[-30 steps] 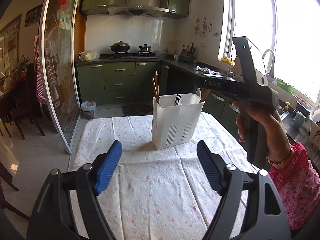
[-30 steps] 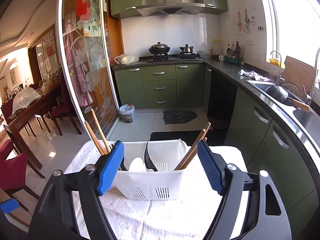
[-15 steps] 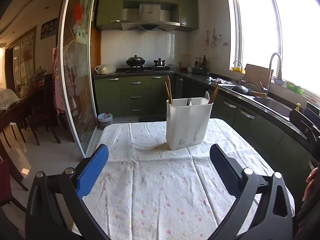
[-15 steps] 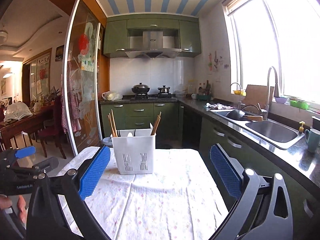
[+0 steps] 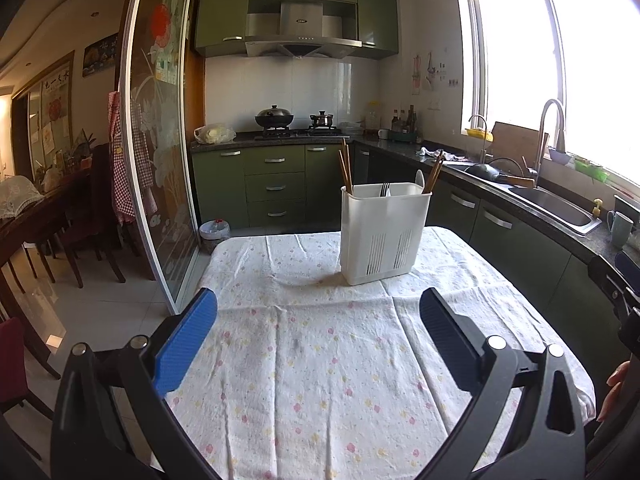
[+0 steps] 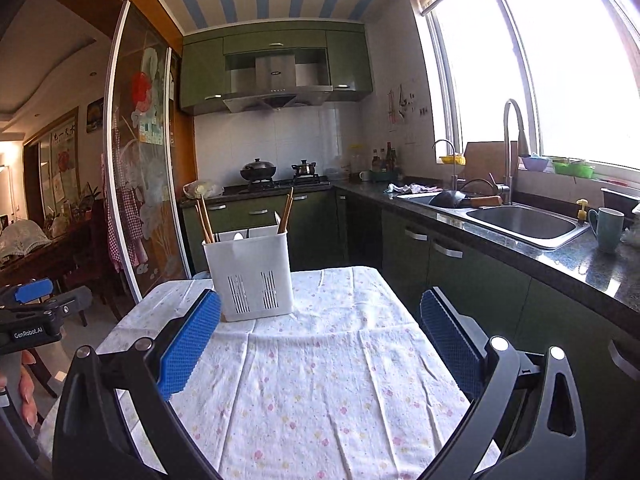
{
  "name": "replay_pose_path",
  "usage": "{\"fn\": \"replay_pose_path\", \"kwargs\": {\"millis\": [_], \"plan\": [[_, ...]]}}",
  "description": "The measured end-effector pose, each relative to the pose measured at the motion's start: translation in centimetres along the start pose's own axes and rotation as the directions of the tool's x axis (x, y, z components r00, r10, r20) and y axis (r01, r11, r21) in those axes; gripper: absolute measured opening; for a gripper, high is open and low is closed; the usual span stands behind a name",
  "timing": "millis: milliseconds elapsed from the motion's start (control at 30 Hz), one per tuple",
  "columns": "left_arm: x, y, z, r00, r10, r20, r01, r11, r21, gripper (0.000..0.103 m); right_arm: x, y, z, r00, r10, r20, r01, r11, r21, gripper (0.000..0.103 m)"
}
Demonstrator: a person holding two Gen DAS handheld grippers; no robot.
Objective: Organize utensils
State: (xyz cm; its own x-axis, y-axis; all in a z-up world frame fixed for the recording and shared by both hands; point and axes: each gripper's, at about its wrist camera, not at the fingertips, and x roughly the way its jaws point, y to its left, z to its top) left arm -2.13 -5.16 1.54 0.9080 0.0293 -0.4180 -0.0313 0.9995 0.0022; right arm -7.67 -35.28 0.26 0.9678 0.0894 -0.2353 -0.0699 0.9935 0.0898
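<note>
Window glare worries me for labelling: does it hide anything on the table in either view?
Left wrist view: the window is blown out white, but the utensil holder and tablecloth stay clear. Right wrist view: the same glare at the window; the holder is sharp, edges bent by the fisheye.

The left gripper [image 5: 318, 332] and right gripper [image 6: 320, 334] were black angular frames with silver screws at the joints and blue textured pads [image 6: 188, 344] lining their fingers. White "GenRobot.AI" lettering marked the left gripper's black body.
</note>
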Motion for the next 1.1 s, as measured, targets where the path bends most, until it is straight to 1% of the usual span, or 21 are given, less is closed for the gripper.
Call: {"fn": "replay_pose_path", "kwargs": {"millis": [267, 967, 1100], "plan": [[0.0, 0.3, -0.1, 1.000, -0.002, -0.002, 0.002, 1.000, -0.006, 0.096, 0.2, 0.3, 0.9, 1.000, -0.004, 0.013, 0.005, 1.000, -0.006, 0.099], [0.2, -0.1, -0.3, 1.000, -0.005, -0.010, 0.005, 1.000, -0.005, 0.096, 0.3, 0.2, 1.3, 1.000, -0.008, 0.018, 0.008, 1.000, 0.001, 0.099], [0.2, -0.1, -0.1, 1.000, -0.005, -0.017, 0.004, 1.000, -0.020, 0.096, 0.2, 0.2, 1.3, 1.000, -0.008, 0.016, 0.008, 1.000, -0.002, 0.099]]}}
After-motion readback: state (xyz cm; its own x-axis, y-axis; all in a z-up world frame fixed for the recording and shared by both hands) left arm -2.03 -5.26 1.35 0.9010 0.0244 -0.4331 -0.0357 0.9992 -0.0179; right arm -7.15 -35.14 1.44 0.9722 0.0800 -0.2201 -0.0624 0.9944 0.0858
